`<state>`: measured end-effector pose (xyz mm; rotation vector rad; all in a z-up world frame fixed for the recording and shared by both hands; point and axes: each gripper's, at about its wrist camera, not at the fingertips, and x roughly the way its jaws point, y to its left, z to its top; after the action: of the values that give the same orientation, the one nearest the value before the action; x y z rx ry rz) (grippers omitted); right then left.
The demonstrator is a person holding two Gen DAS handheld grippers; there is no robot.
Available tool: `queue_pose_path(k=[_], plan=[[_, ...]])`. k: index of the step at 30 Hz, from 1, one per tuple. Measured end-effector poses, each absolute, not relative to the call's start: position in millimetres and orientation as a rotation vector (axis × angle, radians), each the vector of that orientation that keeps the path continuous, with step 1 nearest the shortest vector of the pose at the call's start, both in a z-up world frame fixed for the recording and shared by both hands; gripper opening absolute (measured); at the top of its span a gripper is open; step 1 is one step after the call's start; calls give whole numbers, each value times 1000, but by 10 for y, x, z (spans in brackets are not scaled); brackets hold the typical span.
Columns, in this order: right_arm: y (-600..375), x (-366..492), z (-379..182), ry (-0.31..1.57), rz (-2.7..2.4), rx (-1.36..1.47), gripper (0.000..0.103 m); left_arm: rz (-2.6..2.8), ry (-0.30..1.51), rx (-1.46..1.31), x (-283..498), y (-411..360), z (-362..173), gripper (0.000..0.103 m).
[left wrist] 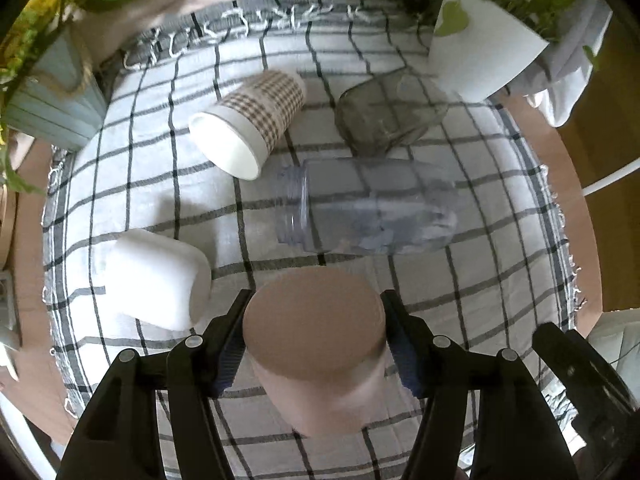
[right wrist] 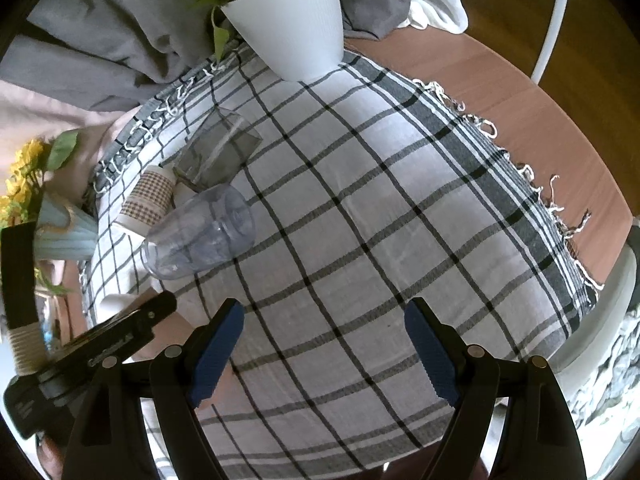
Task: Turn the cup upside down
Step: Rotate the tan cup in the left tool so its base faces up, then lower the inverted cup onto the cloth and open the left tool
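My left gripper [left wrist: 314,328] is shut on a pink-brown cup [left wrist: 316,344], its flat base facing the camera and its mouth pointing down toward the checked cloth [left wrist: 500,280]. The blue pads press both sides of the cup. My right gripper [right wrist: 324,344] is open and empty above the cloth [right wrist: 360,220]. The left gripper's black body [right wrist: 100,356] shows at the lower left of the right wrist view.
On the cloth lie a clear plastic cup [left wrist: 368,208] [right wrist: 200,236], a checked paper cup [left wrist: 248,120] [right wrist: 146,200], a smoky glass [left wrist: 384,116] [right wrist: 216,152] and a white cup [left wrist: 156,280]. A white plant pot [left wrist: 484,48] [right wrist: 292,20] and a blue vase [left wrist: 52,100] stand at the edges.
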<state>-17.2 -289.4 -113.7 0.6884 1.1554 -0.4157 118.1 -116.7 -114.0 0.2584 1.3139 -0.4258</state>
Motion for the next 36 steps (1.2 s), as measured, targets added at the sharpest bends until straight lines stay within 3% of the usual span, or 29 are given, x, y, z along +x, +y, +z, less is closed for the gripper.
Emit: queue_pose_path(k=[25, 28, 32, 36], plan=[[-2836, -331, -1169, 1202, -423, 588, 83, -463, 1276, 229, 624, -1018, -1070, 59], [-2826, -333, -1148, 1203, -424, 578, 83, -466, 1257, 228, 632, -1020, -1044, 69], [-2796, -344, -1070, 1189, -429, 552, 83, -450, 1218, 205, 643, -965, -945, 73], [-2740, -382, -898, 1156, -421, 526, 83, -415, 1143, 170, 596, -841, -734, 86]])
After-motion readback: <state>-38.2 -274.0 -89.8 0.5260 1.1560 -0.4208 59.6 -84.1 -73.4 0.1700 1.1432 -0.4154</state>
